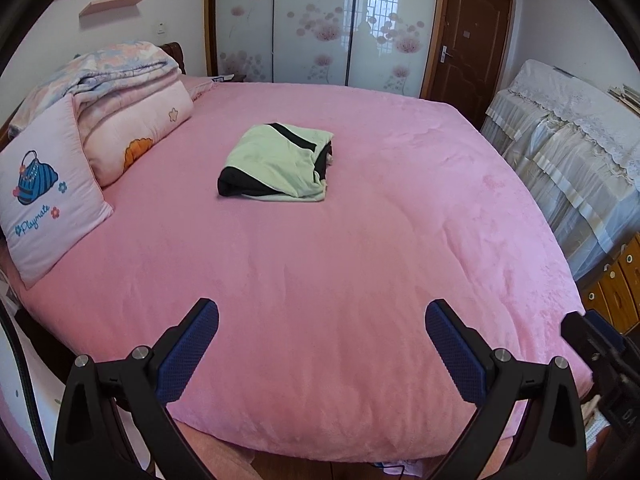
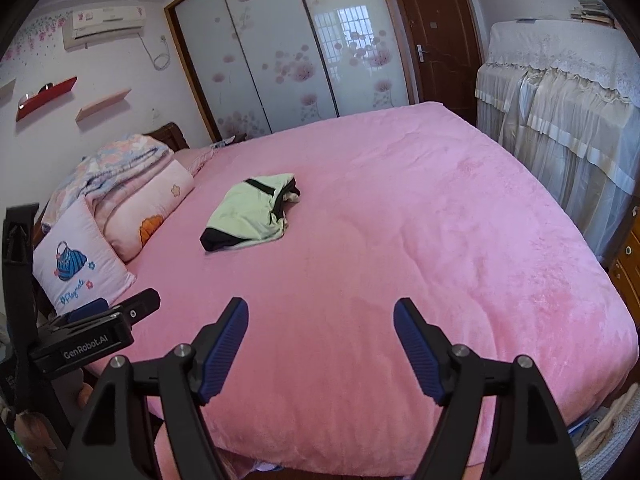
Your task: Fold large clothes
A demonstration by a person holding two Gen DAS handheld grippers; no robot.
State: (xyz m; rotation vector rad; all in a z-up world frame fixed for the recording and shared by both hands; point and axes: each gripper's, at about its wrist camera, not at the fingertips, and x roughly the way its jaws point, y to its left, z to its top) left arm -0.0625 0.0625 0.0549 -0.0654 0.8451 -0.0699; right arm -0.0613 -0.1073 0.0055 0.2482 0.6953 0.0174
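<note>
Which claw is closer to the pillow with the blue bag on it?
Left. The left claw hangs open near the bag pillow; the right claw is open, farther along the bed's edge.

one folded garment (image 1: pixel 276 162), two pillows (image 1: pixel 48 196), one quilt (image 1: pixel 120 68), two claws (image 1: pixel 322 344).

Home bedroom. Large bed under a pink plush blanket (image 1: pixel 320 280), square pink embroidered pillow (image 1: pixel 44 196) and folded floral quilts (image 1: pixel 120 76) at its head. Sliding wardrobe doors with flower prints (image 2: pixel 280 52), brown wooden door (image 2: pixel 436 32), wall-mounted white air conditioner (image 2: pixel 104 24).
</note>
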